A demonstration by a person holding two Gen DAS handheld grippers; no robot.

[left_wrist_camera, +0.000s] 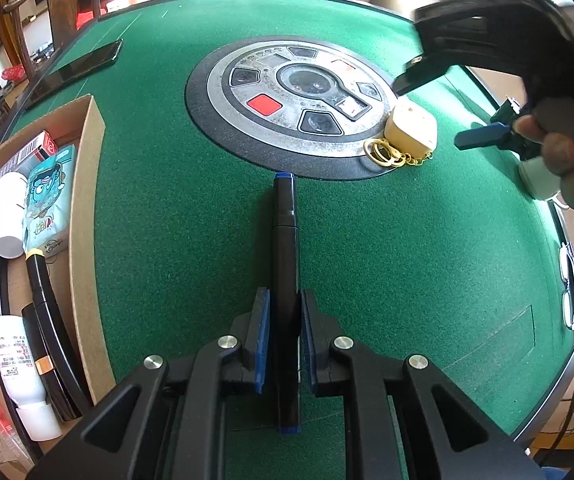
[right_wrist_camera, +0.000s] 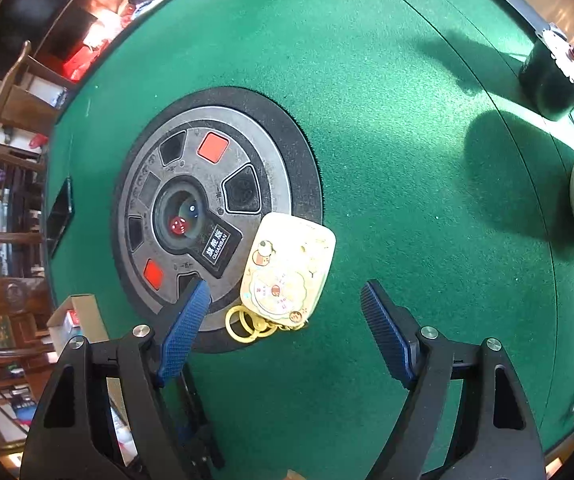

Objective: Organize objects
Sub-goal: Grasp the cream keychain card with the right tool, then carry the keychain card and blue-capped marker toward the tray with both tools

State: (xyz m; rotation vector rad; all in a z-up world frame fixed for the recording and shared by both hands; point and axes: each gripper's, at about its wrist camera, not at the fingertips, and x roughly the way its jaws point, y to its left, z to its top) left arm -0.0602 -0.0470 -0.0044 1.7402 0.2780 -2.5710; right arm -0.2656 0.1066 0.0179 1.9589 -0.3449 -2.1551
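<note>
While the left gripper (left_wrist_camera: 283, 320) is pinching a black marker (left_wrist_camera: 285, 264), the right gripper (right_wrist_camera: 287, 320), spread wide, is needing to straddle the cream keychain case (right_wrist_camera: 287, 264) at the table's central dial edge squarely.

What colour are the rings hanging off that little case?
Yellow-gold rings on the cream case, clearest in the right wrist view.

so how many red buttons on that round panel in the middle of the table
2 on the round panel: one red button at its upper side in the right wrist view, the other red button at the lower left near the cream case.
</note>
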